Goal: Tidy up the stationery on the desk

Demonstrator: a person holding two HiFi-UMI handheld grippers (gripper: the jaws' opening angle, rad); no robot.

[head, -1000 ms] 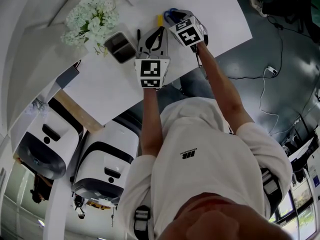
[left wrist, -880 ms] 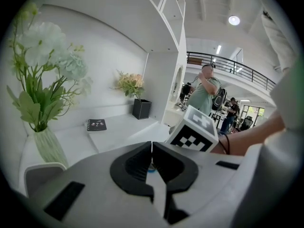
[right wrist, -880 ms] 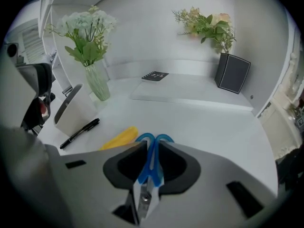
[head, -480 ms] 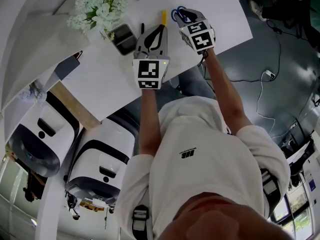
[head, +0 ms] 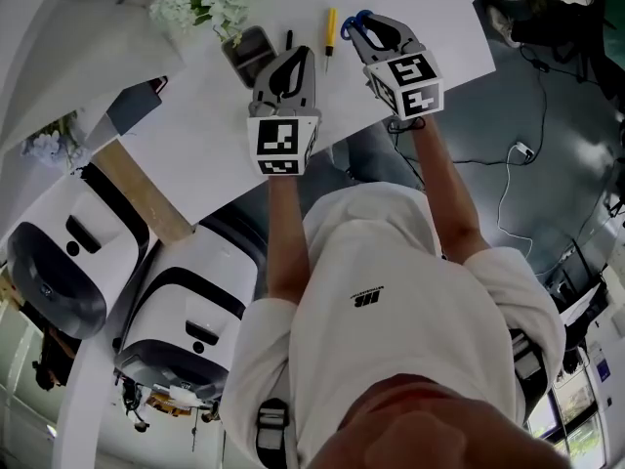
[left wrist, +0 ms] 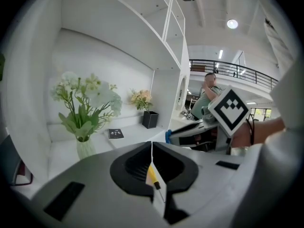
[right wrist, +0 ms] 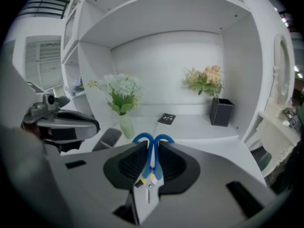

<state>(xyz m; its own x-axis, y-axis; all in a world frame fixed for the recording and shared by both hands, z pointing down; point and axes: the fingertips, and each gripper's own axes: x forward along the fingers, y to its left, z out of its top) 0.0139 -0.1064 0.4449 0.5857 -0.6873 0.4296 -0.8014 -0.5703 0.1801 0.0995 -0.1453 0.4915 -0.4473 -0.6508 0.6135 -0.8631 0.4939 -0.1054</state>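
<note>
Scissors [right wrist: 153, 156] with blue handles are clamped in my right hand-held gripper [right wrist: 152, 145], whose jaws were just closing; my left hand-held gripper [left wrist: 152, 146] is closed, empty.

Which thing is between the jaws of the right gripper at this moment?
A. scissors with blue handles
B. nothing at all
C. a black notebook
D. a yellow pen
A: in the right gripper view, the jaws of the right gripper, which have just been closing, pinch the blue handles of the scissors. The yellow pen lies apart on the desk.
</note>
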